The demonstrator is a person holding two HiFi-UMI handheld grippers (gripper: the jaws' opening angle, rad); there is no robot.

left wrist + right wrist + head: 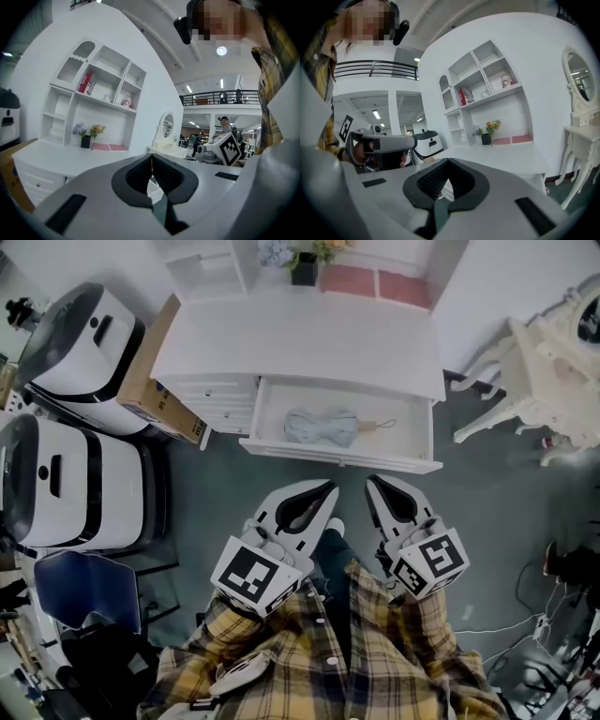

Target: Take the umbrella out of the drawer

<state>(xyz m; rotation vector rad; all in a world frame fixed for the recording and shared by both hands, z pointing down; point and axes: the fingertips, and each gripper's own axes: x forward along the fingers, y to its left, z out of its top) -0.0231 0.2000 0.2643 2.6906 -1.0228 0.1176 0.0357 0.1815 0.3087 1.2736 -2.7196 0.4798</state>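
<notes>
Both grippers are pressed together and carry nothing. The left gripper (327,487) has its jaws closed tip to tip, with only a small hollow behind the tips. The right gripper (371,482) looks the same in its own view: tips meeting, nothing pinched. They hang side by side in front of the person's plaid shirt (375,652), above the grey floor (225,488). Both point toward the drawer and stop short of its front edge.

The drawer (339,458) already stands pulled out from under the white tabletop (300,334). The umbrella (322,427) lies inside it, folded and pale blue, stretched along the drawer's length. Its wooden handle (367,427) and a thin loop point toward the drawer's right end. Neither gripper touches it.

Judging by this, the opening of the drawer is done and the taking out has not begun. One gripper must yet spread its jaws, reach in, close on the umbrella and lift it clear. The handle end lies nearer the right gripper's side.

Further out, a cardboard box (155,381) leans at the desk's left end, with two white machines (80,343) beyond it.
</notes>
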